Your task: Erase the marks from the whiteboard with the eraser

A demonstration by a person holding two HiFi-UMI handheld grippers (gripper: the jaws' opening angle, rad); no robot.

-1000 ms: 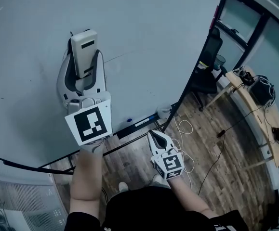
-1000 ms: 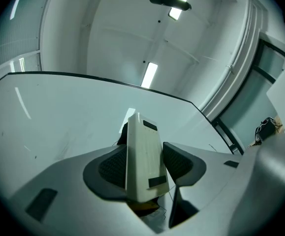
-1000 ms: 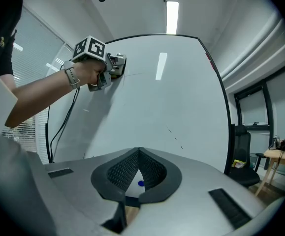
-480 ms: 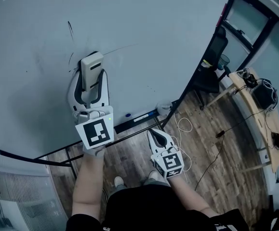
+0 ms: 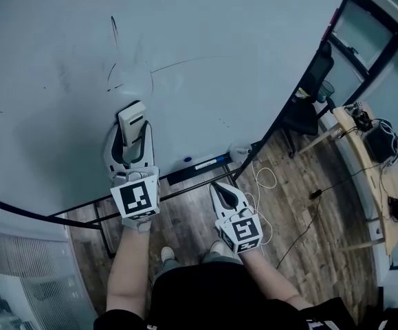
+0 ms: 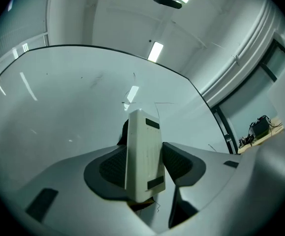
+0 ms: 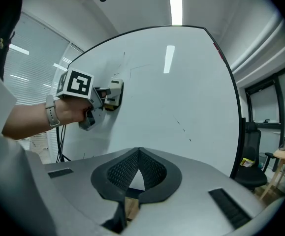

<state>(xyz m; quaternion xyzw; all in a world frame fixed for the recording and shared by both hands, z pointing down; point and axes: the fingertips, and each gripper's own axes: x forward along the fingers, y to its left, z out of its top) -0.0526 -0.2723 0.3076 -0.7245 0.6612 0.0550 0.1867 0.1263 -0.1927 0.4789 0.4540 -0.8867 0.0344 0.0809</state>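
A large whiteboard (image 5: 240,40) on a dark stand fills most of the head view, tilted away from me, with wood-plank floor (image 5: 322,218) below it. An office chair (image 5: 310,91) and a cluttered desk (image 5: 367,160) stand off to the right, well clear of the work. My left gripper (image 5: 128,132) is up against the lower part of the board, its jaws closed on the eraser (image 5: 131,122). This is a pale oblong block standing upright between the pads, its long axis running up the board. From the right gripper view it looks pressed flat to the surface, though I cannot confirm contact. My right gripper (image 5: 220,190) hangs low over the floor, off the board, jaws brought together with nothing between them. The marks (image 5: 113,29) lie above the eraser, roughly in line with its long axis: a short dark stroke highest, some curved strokes nearer the eraser, and a faint long line (image 5: 185,62) trailing right. A few tiny specks (image 5: 220,122) sit to the right. The left gripper is plainly the nearer one, and I judge the coming stroke is upward, with nothing in its path. Below, a marker tray (image 5: 202,165) holds a pen, and white cables (image 5: 264,184) loop on the floor.
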